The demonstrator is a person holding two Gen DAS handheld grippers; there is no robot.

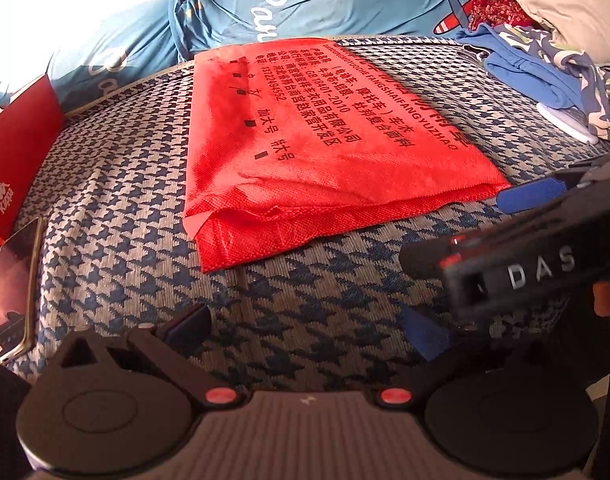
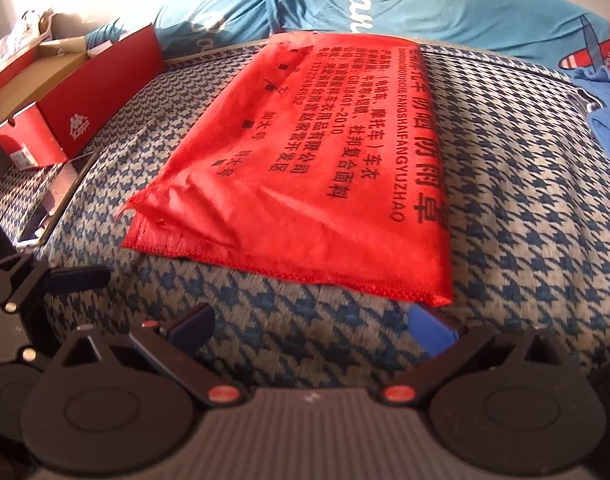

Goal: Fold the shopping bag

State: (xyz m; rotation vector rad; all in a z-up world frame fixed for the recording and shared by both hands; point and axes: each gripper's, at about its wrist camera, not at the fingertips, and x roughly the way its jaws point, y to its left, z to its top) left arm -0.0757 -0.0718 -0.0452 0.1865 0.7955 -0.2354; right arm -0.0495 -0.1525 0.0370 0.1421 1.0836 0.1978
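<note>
Red shopping bag (image 1: 321, 128) lies flat on the checked bedcover (image 1: 125, 200), already doubled over: layered edges show at its near end in both wrist views. I read this as one fold in place, at least one more to make.

Left claw (image 1: 305, 322): wide apart, holding nothing, hanging over bare cover just short of the bag's near edge, which sits at 12 o'clock from it. Right claw (image 2: 309, 326): also wide, empty. Its blue fingertip (image 2: 431, 330) sits just beside, perhaps slipping under, the bag's near corner at 1 o'clock; I cannot tell whether it touches. My judgement: I have it low there to pinch that corner.

Long axis runs away from me, near edge toward the blue quilt (image 1: 305, 4) at 12 o'clock. Printed text runs along that axis, reading sideways from here. Near left corner is rumpled and slightly lifted, so it may need flattening.

Red shoebox (image 2: 85, 92) and phone (image 1: 15, 288) at 9 o'clock, well apart from the bag.
</note>
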